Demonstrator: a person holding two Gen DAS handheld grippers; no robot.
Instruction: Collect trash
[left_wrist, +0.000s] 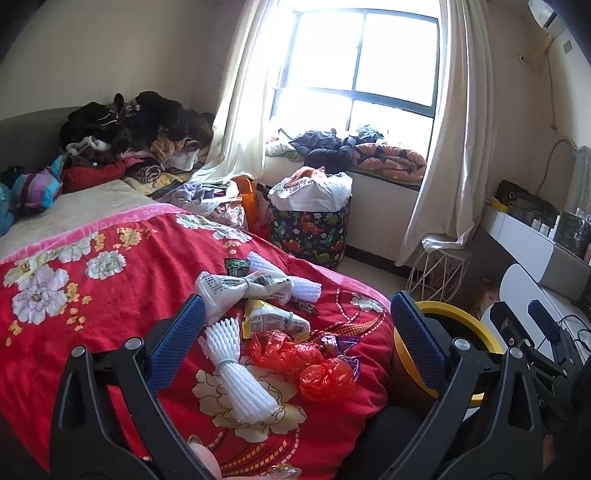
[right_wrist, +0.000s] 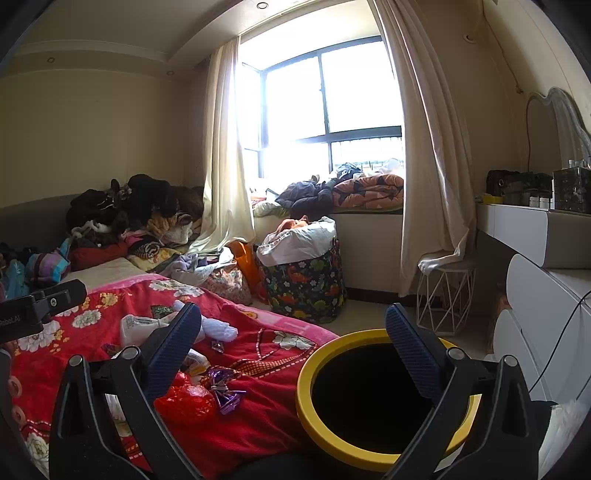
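The left claw is spread wide and holds nothing; it hangs above the red floral bedspread, its blue-padded fingers framing the scattered trash. Between and just ahead of the fingers lie a white foam net sleeve, a crumpled red plastic bag, a yellow-and-white snack wrapper and a purple foil wrapper. Farther up the bedspread lie a knotted white printed bag and a second foam sleeve. The right claw is likewise spread wide and empty, positioned over the bed edge with its right finger above the yellow-rimmed bin. The bin stands just beside the bed, its mouth open and its interior dark. Beyond the bed, a dinosaur-print laundry basket stands on the floor below the window. Piled clothes occupy the head of the bed.
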